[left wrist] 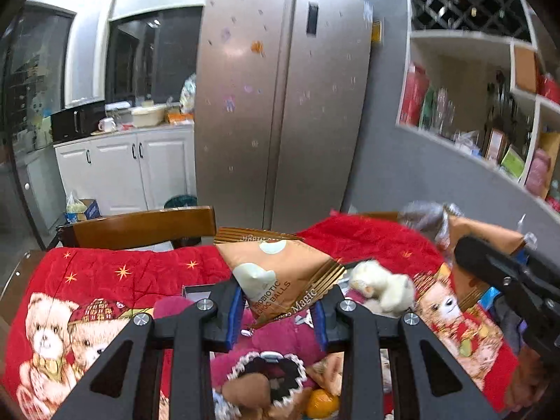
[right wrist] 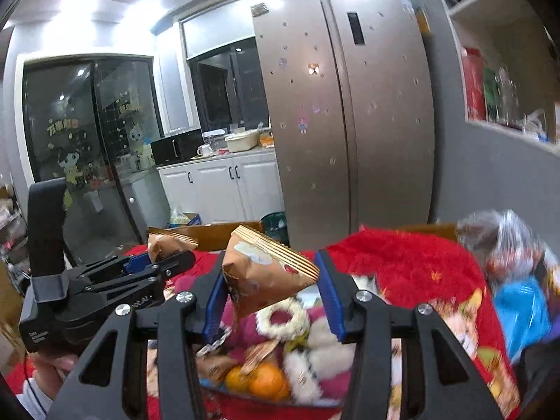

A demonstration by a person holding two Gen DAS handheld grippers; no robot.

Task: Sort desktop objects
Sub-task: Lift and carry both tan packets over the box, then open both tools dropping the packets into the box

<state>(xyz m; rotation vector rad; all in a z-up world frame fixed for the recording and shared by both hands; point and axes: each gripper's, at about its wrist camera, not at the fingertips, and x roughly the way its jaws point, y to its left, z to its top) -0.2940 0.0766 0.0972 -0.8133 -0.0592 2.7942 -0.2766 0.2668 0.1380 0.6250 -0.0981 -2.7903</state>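
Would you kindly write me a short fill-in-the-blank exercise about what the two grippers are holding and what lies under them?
1. Each gripper, left and right, is shut on a tan snack ____.
2. The tablecloth under them is mostly ____.
3. The round fruits below the right gripper are coloured ____.
4. The tall steel appliance behind the table is a ____.

Missing words: packet; red; orange; fridge

Steel double-door refrigerator (left wrist: 280, 105) stands centre frame against a grey wall (left wrist: 385, 175). White base cabinets (left wrist: 133, 168) sit at left below a dark window (left wrist: 154, 52). Open shelving (left wrist: 490, 122) occupies the right; ceiling lights (right wrist: 87, 7) glare upper left.
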